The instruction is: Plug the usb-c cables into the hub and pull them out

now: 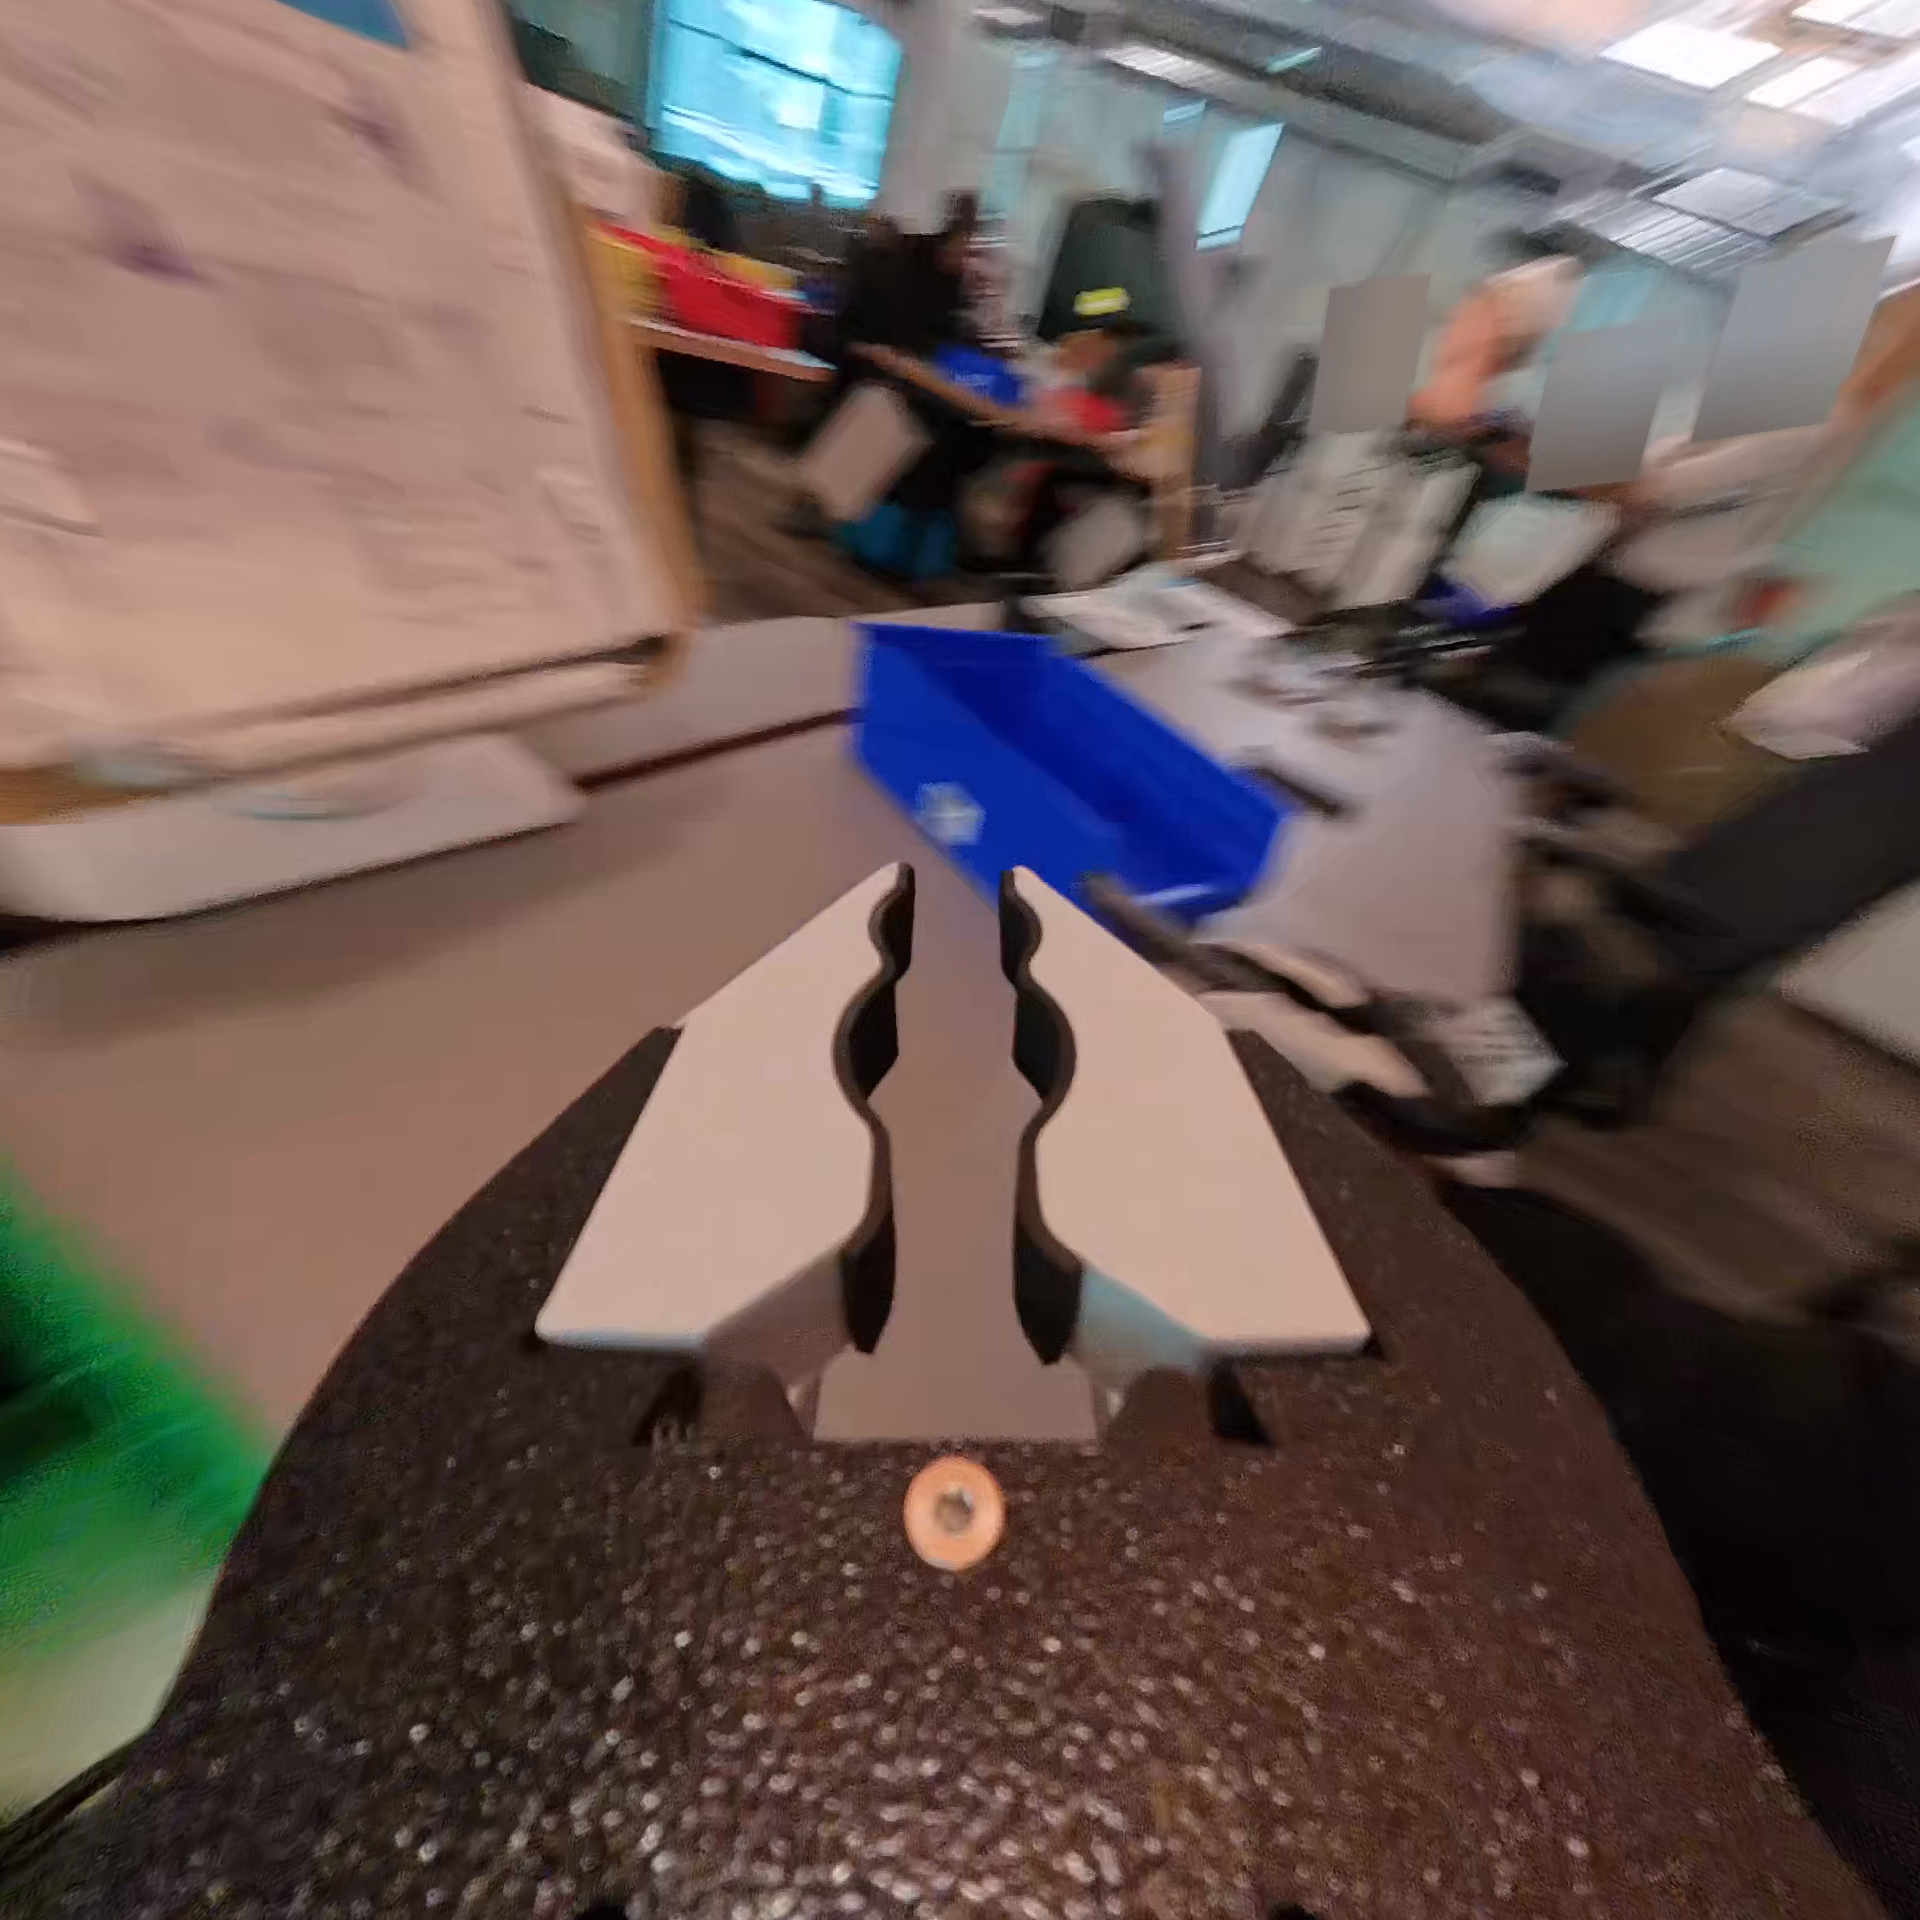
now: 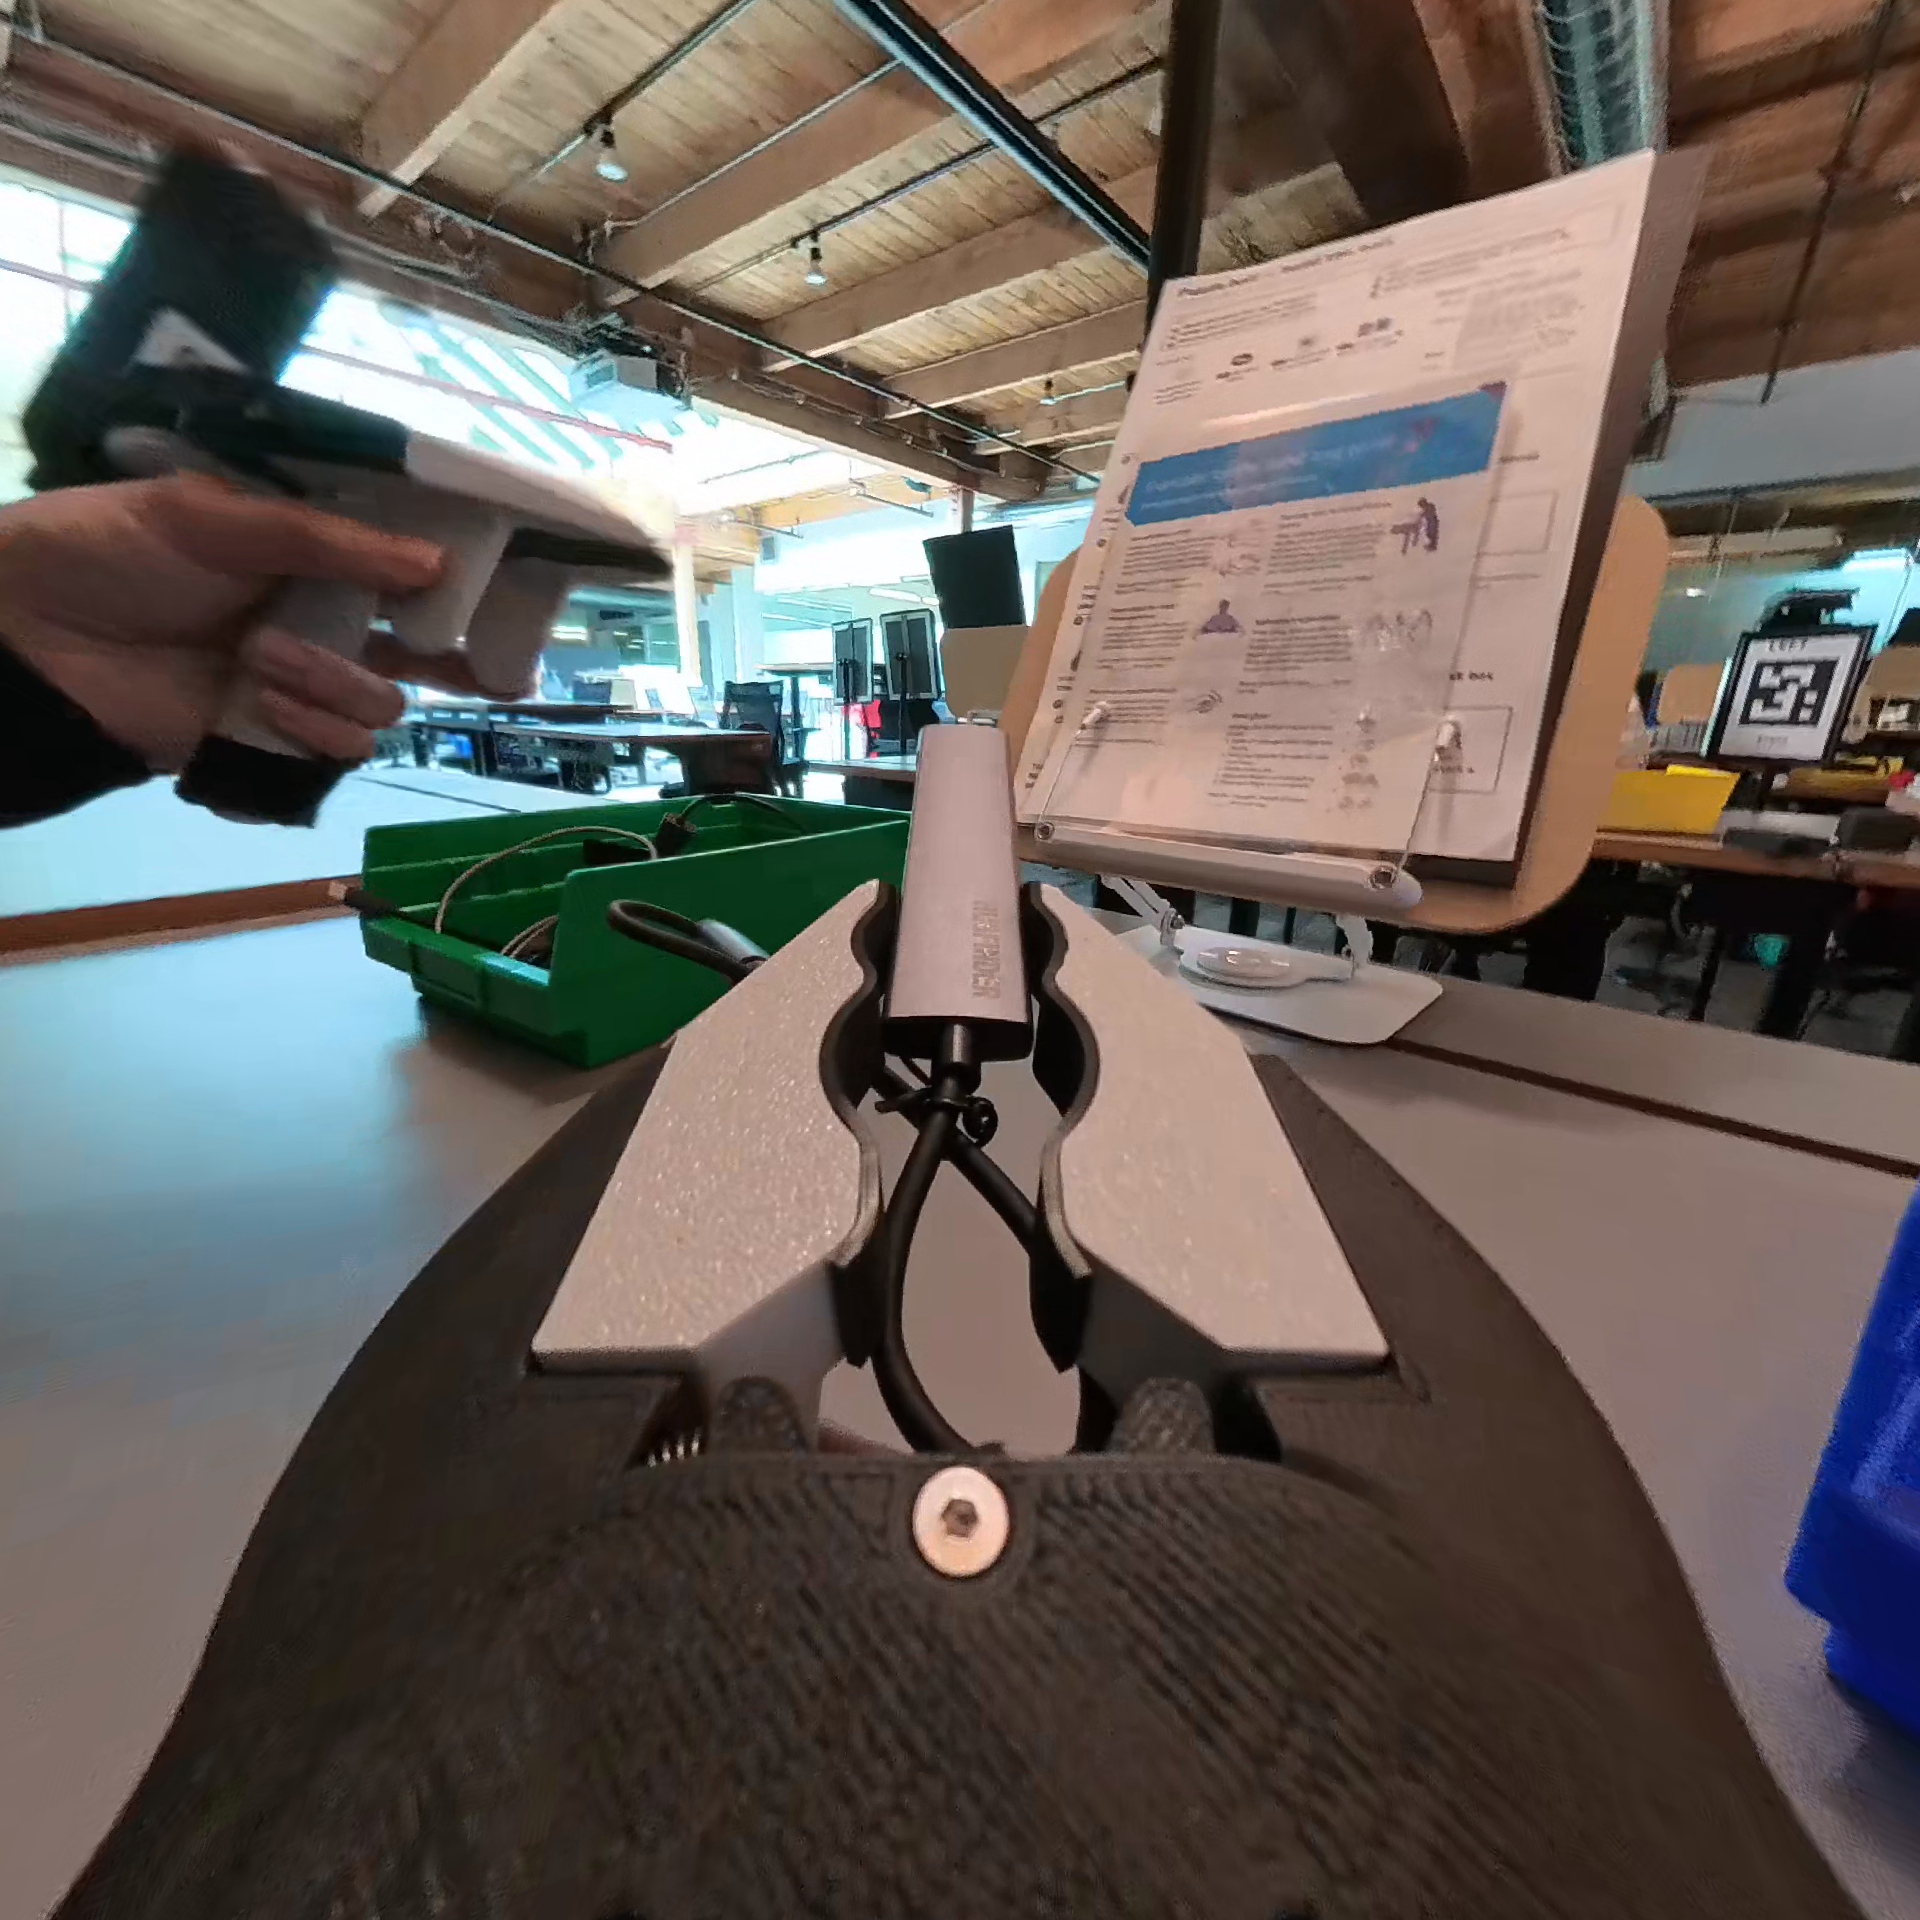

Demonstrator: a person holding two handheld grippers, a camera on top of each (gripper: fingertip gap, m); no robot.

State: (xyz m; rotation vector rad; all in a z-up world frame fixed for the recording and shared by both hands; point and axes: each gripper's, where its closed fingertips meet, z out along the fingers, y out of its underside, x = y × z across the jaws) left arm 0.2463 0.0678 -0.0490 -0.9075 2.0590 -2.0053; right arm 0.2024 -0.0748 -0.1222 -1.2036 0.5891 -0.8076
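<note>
My right gripper [image 2: 958,906] is shut on a grey metal USB hub [image 2: 954,831]. The hub sticks out forward and upward past the fingertips, above the table. Its short black tail cable [image 2: 914,1205] loops back between the fingers. A green bin [image 2: 623,935] on the table at left holds several loose cables [image 2: 520,862]. My left gripper [image 1: 956,885] is slightly open and empty, with bare table showing between its fingers. It also shows blurred in the right wrist view [image 2: 613,540], held in a hand high at the left, above the green bin.
A blue bin [image 1: 1039,769] stands on the grey table [image 1: 416,1039] ahead of the left gripper, and its corner [image 2: 1870,1507] shows at right. A document stand with printed sheets [image 2: 1330,571] stands behind the hub. People sit at desks beyond. The left wrist view is motion-blurred. The left gripper's tips are roughly 15 cm from the right gripper's.
</note>
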